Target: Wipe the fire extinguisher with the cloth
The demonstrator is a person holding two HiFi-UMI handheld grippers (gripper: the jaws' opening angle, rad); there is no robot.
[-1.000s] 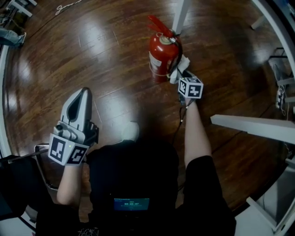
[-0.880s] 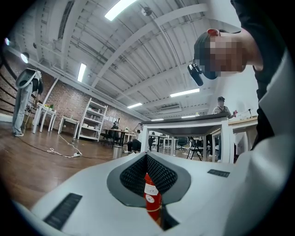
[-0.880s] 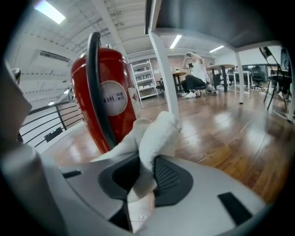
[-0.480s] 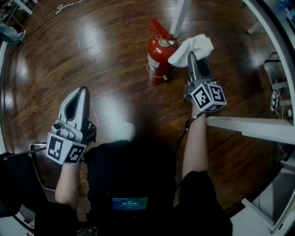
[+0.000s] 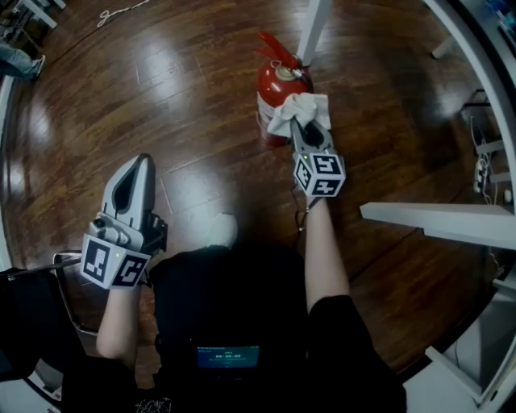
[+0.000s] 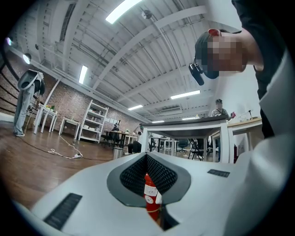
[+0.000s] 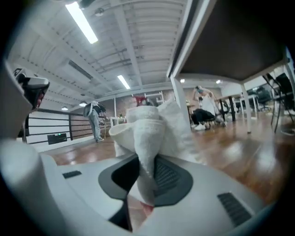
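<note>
A red fire extinguisher (image 5: pixel 274 85) stands upright on the wooden floor beside a white table leg. My right gripper (image 5: pixel 300 123) is shut on a white cloth (image 5: pixel 298 109), which lies against the extinguisher's near right side. In the right gripper view the cloth (image 7: pixel 147 133) bunches up between the jaws, with a bit of red showing below it. My left gripper (image 5: pixel 145 161) hangs shut and empty at the left, well short of the extinguisher. Through its jaws the extinguisher (image 6: pixel 151 198) appears far off.
A white table leg (image 5: pixel 314 28) rises just behind the extinguisher. A white table edge (image 5: pixel 435 219) juts in from the right. White frame parts (image 5: pixel 484 145) stand at the far right, and a cable (image 5: pixel 117 11) lies on the floor at the top left.
My right gripper swung the cloth up and right, off the extinguisher, then brought it back left onto the extinguisher's near right side. The left gripper has barely moved.
</note>
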